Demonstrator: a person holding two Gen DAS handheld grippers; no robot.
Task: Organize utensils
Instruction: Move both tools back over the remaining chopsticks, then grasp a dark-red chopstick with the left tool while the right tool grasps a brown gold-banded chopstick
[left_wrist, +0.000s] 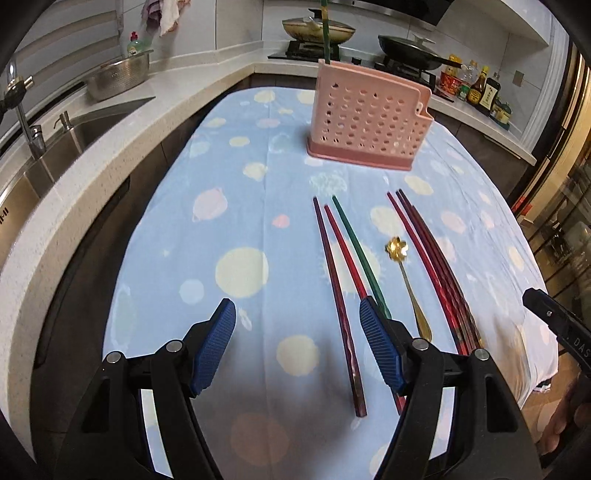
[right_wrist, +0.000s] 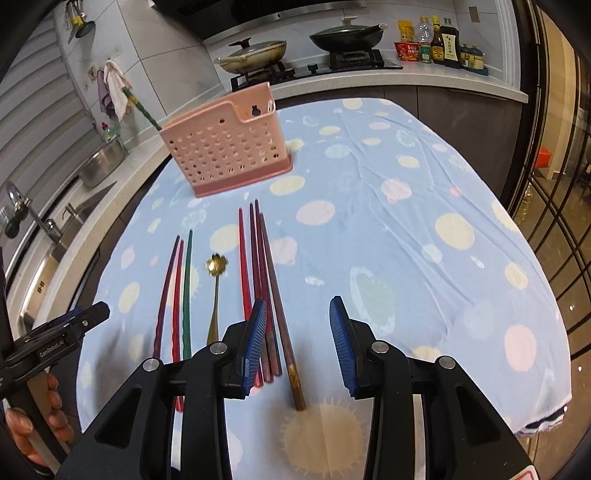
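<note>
A pink perforated utensil holder stands at the far end of the table, with one green chopstick upright in it. On the cloth lie a left set of chopsticks, purple, red and green, a gold flower-headed spoon, and a right bundle of red and dark chopsticks. My left gripper is open above the near ends of the left set. My right gripper is open over the right bundle's near ends.
The table wears a blue spotted cloth. A counter with a sink and a metal bowl runs along the left. A stove with pans and sauce bottles stands behind. Glass doors are on the right.
</note>
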